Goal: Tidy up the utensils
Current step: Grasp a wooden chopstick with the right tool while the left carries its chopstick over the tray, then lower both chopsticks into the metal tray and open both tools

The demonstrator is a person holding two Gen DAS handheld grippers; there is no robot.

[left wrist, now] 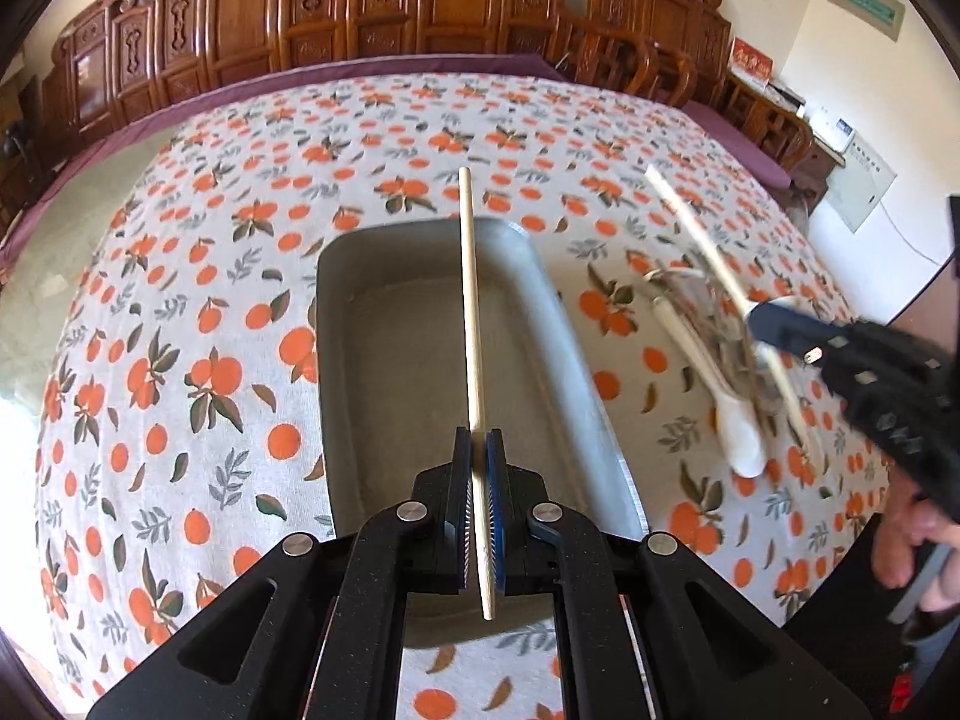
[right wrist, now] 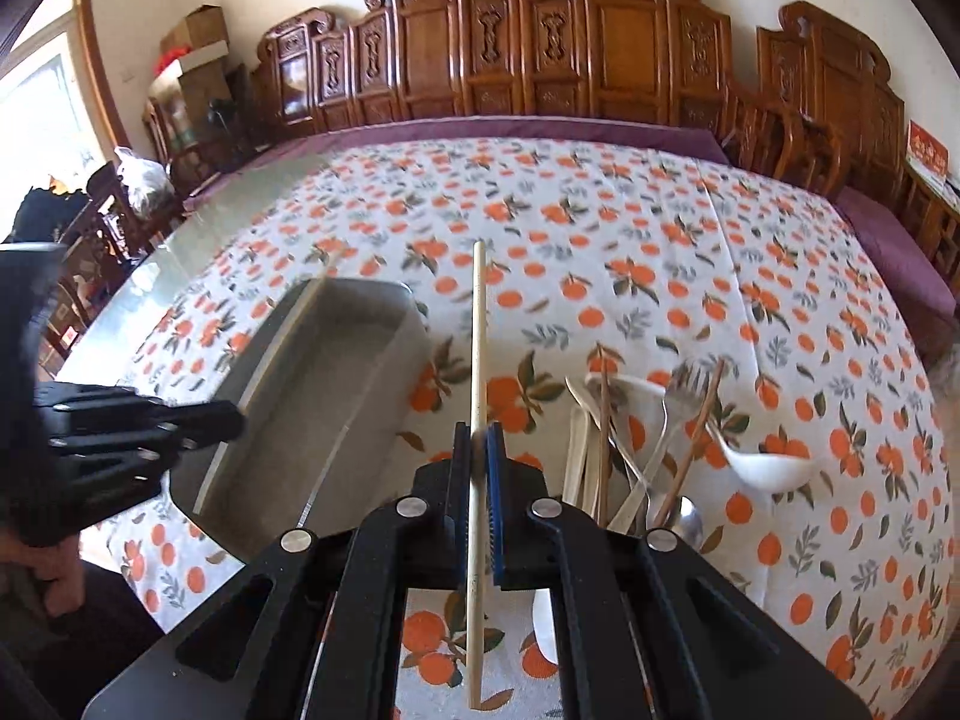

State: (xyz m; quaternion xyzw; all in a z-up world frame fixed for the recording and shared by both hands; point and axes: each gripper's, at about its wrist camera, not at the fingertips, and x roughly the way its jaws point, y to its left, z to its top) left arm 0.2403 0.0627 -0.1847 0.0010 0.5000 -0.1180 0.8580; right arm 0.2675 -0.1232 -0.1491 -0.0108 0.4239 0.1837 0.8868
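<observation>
My left gripper (left wrist: 479,438) is shut on a pale wooden chopstick (left wrist: 471,312) and holds it lengthwise above the grey metal tray (left wrist: 366,276). My right gripper (right wrist: 478,432) is shut on a second pale chopstick (right wrist: 477,330), held above the cloth between the tray (right wrist: 372,300) and the utensil pile (right wrist: 648,450). The pile holds brown chopsticks, forks, spoons and a white ladle-shaped spoon (right wrist: 774,471). In the left wrist view the right gripper (left wrist: 774,324) hovers over the pile (left wrist: 720,348) with its chopstick (left wrist: 690,222). The left gripper (right wrist: 198,420) shows at the tray's left edge.
The table carries a white cloth with orange fruit print (left wrist: 180,300). Carved wooden chairs (right wrist: 540,48) line the far side. A purple cloth edge (right wrist: 888,240) runs along the table's far and right sides. My hand (left wrist: 918,540) shows at the right.
</observation>
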